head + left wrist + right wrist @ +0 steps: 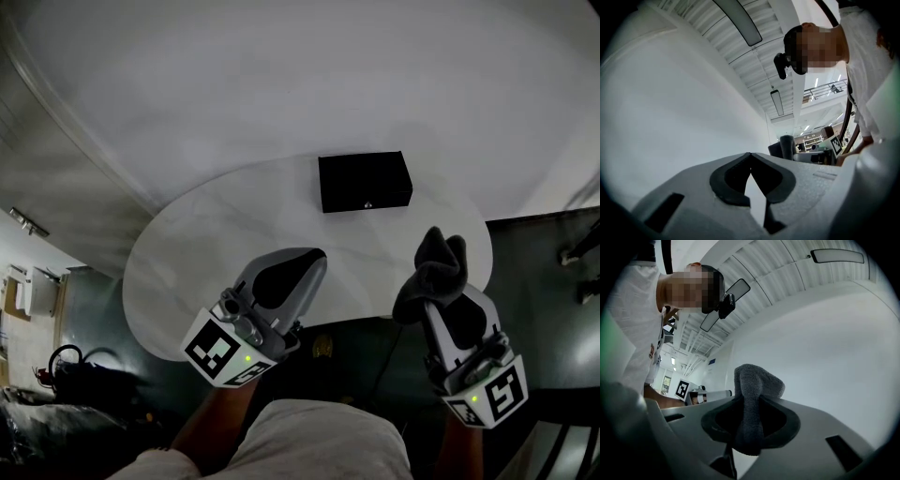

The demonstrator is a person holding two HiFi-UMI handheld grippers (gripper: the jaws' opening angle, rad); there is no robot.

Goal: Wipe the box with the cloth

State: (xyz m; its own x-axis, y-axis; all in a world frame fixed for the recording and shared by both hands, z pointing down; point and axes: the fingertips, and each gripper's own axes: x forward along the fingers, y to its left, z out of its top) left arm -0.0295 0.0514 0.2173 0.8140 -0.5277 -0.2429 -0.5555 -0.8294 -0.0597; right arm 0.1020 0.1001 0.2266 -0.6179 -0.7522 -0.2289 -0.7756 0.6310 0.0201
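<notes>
**Both tongs at the near rim of the tabletop, box at the far side**

The left tongs (315, 255) are closed tip to tip with nothing between them. The right tongs (439, 298) are clamped on a dark grey cloth (433, 267), which bunches upward past the tips. The black box (365, 181) lies flat on the white, rounded tabletop (216, 234), close to its far edge and well apart from both tongs. Bare surface lies between the box and the tongs, and to the box's left. Less room remains to its right, where the edge curves in. Both tongs cross the near rim, tips over the surface.
</notes>
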